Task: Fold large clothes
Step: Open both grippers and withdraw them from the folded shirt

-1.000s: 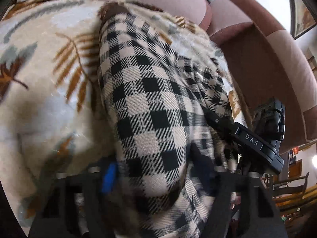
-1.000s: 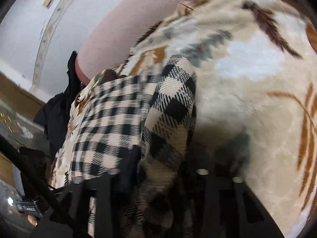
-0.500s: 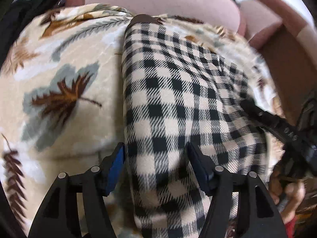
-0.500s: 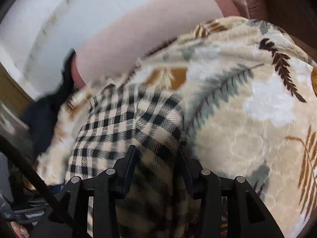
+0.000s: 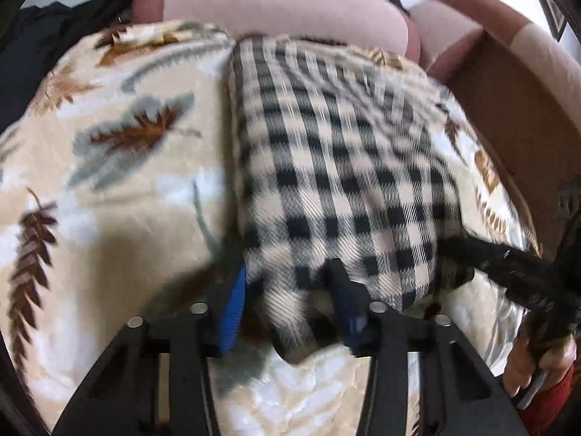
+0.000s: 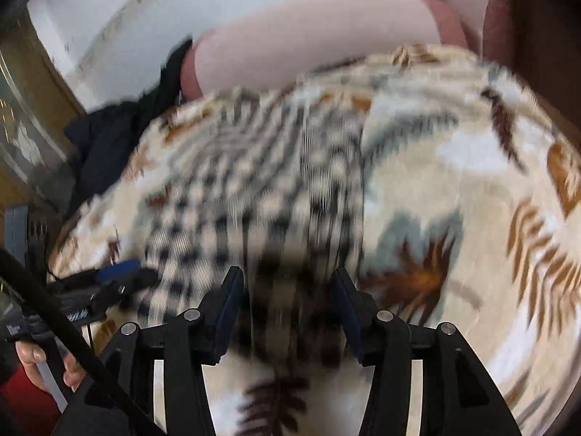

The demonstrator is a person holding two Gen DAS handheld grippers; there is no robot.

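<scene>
A black-and-cream checked garment [image 5: 337, 167] lies folded into a long strip on a leaf-patterned blanket [image 5: 120, 167]; it also shows in the right wrist view [image 6: 261, 196], blurred. My left gripper [image 5: 288, 298] is open, its jaws apart around the garment's near left corner, which lies loose between them. My right gripper [image 6: 287, 301] is open over the garment's near right end. The right gripper's body shows in the left wrist view [image 5: 508, 272], and the left gripper shows in the right wrist view [image 6: 109, 279].
The blanket covers a pink-brown sofa seat; the backrest [image 5: 283, 3] runs behind and an armrest [image 5: 515, 83] stands on the right. Dark clothing [image 6: 116, 138] lies piled at the sofa's left end. A white wall [image 6: 163, 11] is behind.
Both grippers have opened and drawn back from the garment, which now lies on the blanket. A second ago each was closed on a checked fold.
</scene>
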